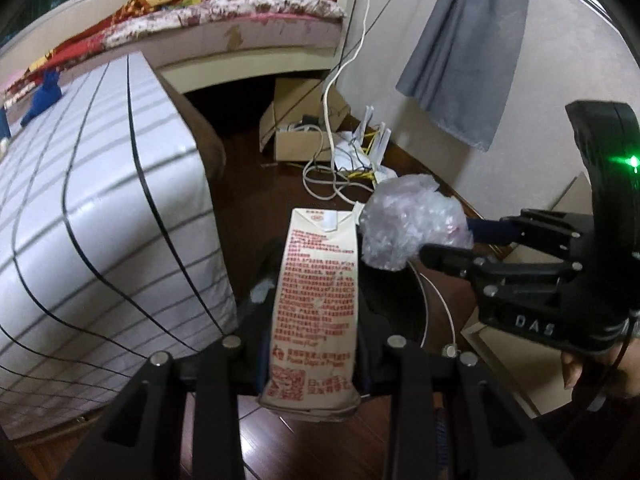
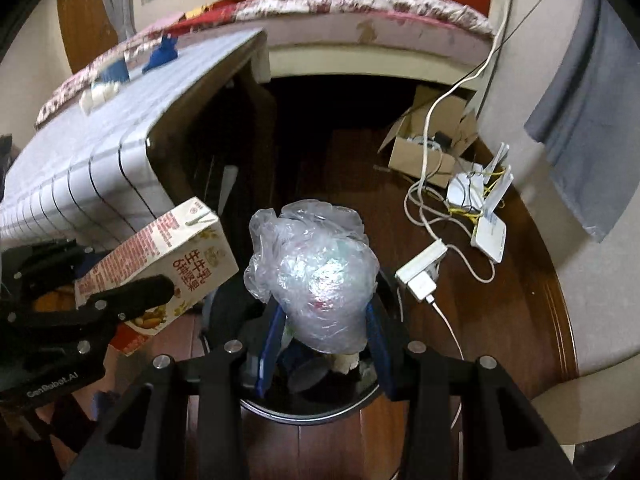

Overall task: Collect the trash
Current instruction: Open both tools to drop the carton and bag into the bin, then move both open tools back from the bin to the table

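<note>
My left gripper point(image 1: 310, 336) is shut on a cream milk carton point(image 1: 316, 292) with red print, held upright above the floor. The carton also shows in the right wrist view point(image 2: 168, 264), at the left, with the left gripper point(image 2: 132, 296) around it. My right gripper point(image 2: 324, 320) is shut on a crumpled clear plastic bag point(image 2: 316, 272), held over a round trash bin point(image 2: 312, 412) with trash inside. In the left wrist view the bag point(image 1: 408, 224) sits just right of the carton's top, with the right gripper point(image 1: 448, 240) behind it.
A table with a grey grid cloth point(image 1: 80, 216) stands at the left. An open cardboard box point(image 2: 428, 148), white routers point(image 2: 488, 216), a power strip point(image 2: 420, 276) and cables lie on the dark wood floor. A bed point(image 2: 360, 20) is behind. Grey cloth point(image 1: 472, 48) hangs on the right wall.
</note>
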